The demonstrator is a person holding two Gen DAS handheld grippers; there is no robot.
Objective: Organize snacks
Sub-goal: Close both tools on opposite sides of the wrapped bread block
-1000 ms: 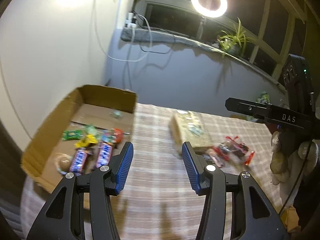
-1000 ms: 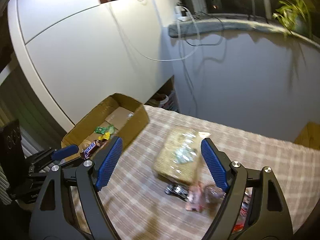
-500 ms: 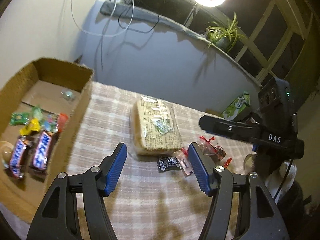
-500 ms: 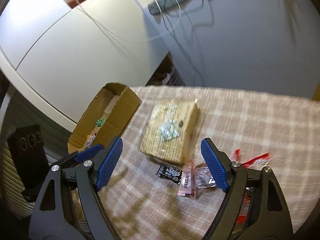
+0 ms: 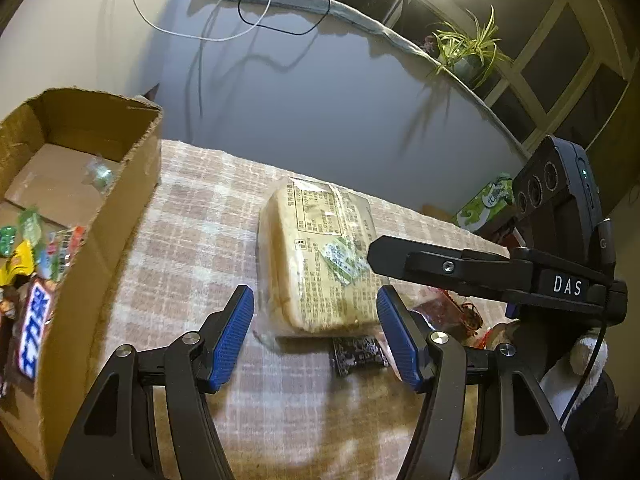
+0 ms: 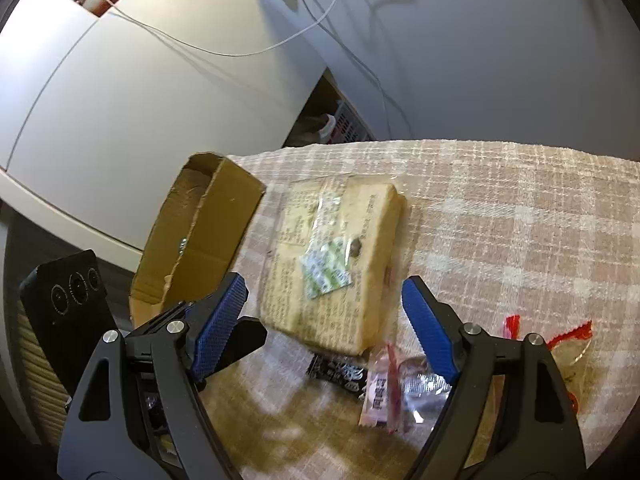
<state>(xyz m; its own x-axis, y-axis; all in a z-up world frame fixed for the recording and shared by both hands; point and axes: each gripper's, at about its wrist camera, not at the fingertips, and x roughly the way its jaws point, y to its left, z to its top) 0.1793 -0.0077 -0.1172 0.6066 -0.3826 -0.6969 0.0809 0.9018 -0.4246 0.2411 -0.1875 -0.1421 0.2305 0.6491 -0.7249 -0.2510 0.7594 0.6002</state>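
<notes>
- A box (image 5: 120, 216) is sitting at the table's (image 5: 200, 240) left edge, with bars (image 5: 34, 332) lying in it.
- A bread pack (image 5: 320, 256) is lying mid-table, right of the box.
- A sachet (image 5: 358, 354) is lying just before the pack.
- Wrappers (image 6: 394, 390) are lying right of the sachet.

In the left wrist view, the cardboard box (image 5: 100, 216) runs off the frame at nine o'clock, cutting off its candy bars (image 5: 34, 332). The right gripper (image 5: 404, 254) covers the red wrappers (image 5: 460, 312). Print on the bread pack (image 6: 332, 264) is too small to read; the right wrist view is motion-blurred.
</notes>
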